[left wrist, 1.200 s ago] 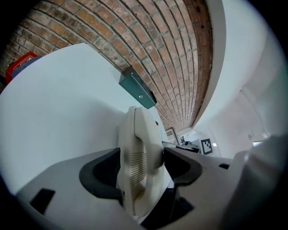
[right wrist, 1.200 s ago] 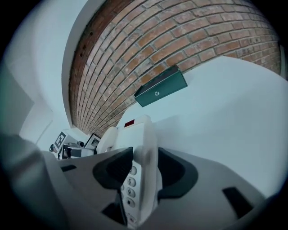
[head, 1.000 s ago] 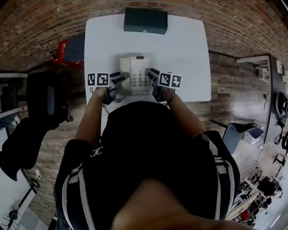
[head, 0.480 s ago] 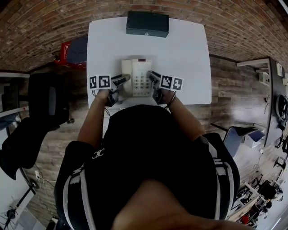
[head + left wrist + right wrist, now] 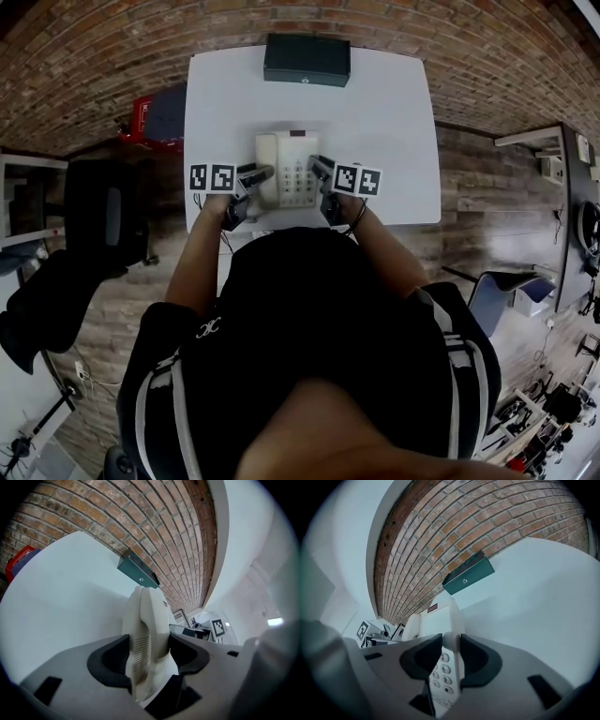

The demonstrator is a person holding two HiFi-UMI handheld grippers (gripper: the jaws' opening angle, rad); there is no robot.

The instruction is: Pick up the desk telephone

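Note:
A cream desk telephone (image 5: 291,169) with a keypad lies on the white table (image 5: 384,112), its handset on the left side. My left gripper (image 5: 261,174) straddles the handset side (image 5: 147,620). Its jaws are closing and both pads touch the handset in the left gripper view, where the left gripper (image 5: 149,656) fills the foreground. My right gripper (image 5: 317,167) is at the telephone's right edge (image 5: 438,616). The right gripper (image 5: 451,653) is closing too, its pads pressed on that thin edge beside the number keys.
A dark green box (image 5: 307,59) sits at the table's far edge against the brick wall, also seen as the box (image 5: 138,573) and the box (image 5: 468,576). A red item (image 5: 141,117) lies left of the table. A black chair (image 5: 98,211) stands at the left.
The head view has shifted slightly, so the table sits lower in the picture. Both grippers stay at the telephone's two sides; the telephone has not left the table.

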